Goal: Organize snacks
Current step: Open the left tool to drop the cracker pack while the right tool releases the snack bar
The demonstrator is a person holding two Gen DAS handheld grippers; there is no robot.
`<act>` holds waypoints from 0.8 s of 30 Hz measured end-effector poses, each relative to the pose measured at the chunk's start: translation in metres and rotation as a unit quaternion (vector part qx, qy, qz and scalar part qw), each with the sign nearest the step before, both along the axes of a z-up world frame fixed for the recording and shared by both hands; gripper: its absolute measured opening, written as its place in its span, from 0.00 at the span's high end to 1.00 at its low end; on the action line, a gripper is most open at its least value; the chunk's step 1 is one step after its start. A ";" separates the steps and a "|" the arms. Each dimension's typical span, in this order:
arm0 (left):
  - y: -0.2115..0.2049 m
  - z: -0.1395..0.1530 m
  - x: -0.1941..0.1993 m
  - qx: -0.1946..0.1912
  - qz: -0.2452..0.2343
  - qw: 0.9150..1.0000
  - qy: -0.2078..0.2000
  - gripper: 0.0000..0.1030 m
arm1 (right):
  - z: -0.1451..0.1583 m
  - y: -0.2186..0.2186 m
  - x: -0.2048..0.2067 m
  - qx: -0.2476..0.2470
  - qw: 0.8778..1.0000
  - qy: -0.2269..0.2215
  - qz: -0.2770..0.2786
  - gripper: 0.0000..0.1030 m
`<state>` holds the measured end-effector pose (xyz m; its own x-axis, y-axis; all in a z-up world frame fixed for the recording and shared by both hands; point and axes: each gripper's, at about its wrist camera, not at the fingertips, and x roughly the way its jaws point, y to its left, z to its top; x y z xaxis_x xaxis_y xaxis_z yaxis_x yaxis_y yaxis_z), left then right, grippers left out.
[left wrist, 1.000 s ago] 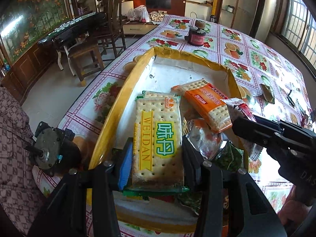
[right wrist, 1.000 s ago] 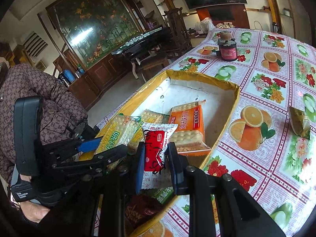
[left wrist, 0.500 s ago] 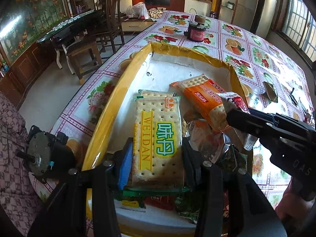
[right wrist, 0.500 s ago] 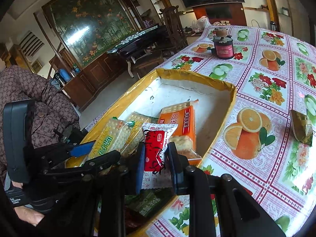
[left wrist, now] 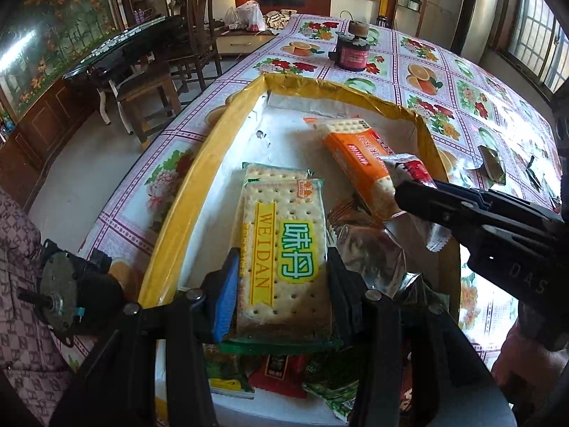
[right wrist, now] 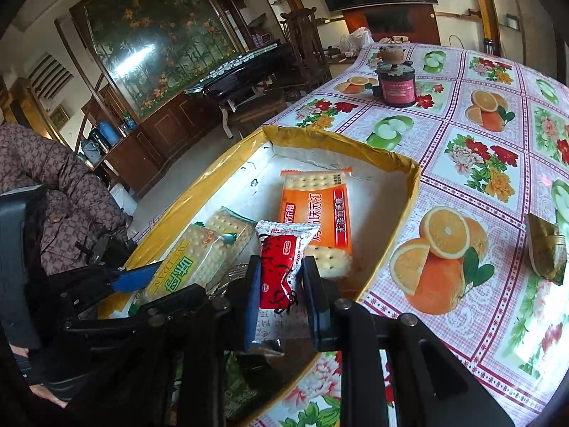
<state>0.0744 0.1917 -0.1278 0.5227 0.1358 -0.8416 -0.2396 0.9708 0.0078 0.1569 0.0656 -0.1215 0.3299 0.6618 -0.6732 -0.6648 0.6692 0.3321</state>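
A yellow-rimmed tray (left wrist: 185, 192) with a white floor sits on a worktop (right wrist: 480, 163) covered in a fruit-and-flower patterned cloth, holding a loose assortment of snacks. The left tool (left wrist: 281, 284) is closed on a green-and-yellow cracker pack (left wrist: 284, 249) marked "WEIDAN", its pads pressed against the pack's two long sides above the near half of the tray. A second, similar pack (left wrist: 270, 174) lies partly under it. The right tool (right wrist: 281, 284) pinches a small red-and-white sachet (right wrist: 281, 270) between narrowly set jaws, held over the tray's near right side. An orange cracker pack (right wrist: 316, 213) rests flat toward the middle of the tray, just beyond the sachet. Silver foil wrappers (left wrist: 370, 249) and several green and red packets (left wrist: 284, 377) are heaped at the tray's near end, beneath both tools. Outside the tray, a dark jar (right wrist: 394, 85) with a red label stands near the worktop's far end, and a crumpled green-gold wrapper (right wrist: 544, 249) lies to the right. A person's patterned sleeve (right wrist: 53, 178) shows at the left.
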 end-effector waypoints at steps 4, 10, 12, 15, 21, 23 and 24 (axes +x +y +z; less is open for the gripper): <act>0.001 -0.001 0.003 -0.001 -0.001 1.000 0.001 0.53 | -0.001 0.001 0.001 0.000 1.000 0.001 0.002 0.79; 0.001 0.000 0.003 -0.002 0.000 1.000 0.001 0.53 | -0.001 -0.002 0.000 0.009 1.000 0.007 -0.001 0.76; 0.001 0.000 0.003 -0.002 0.000 1.000 0.002 0.53 | 0.001 -0.005 0.000 0.016 1.000 0.007 -0.006 0.76; 0.000 0.003 0.002 -0.003 0.001 1.000 -0.002 0.42 | 0.007 -0.010 -0.002 0.020 1.000 0.000 -0.015 0.70; -0.003 0.016 -0.005 0.007 0.003 1.000 -0.022 0.27 | 0.016 -0.021 -0.007 0.030 0.999 -0.005 -0.022 0.65; -0.005 0.017 -0.006 0.007 0.002 1.000 -0.022 0.27 | 0.019 -0.027 -0.009 0.033 0.999 -0.009 -0.027 0.65; -0.006 0.018 -0.006 0.006 0.001 1.000 -0.021 0.27 | 0.020 -0.031 -0.010 0.034 0.999 -0.010 -0.031 0.65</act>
<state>0.0681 0.1855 -0.1100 0.5580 0.1472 -0.8167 -0.2425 0.9701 0.0091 0.1471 0.0343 -0.1012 0.3843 0.6834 -0.6206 -0.6297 0.6857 0.3651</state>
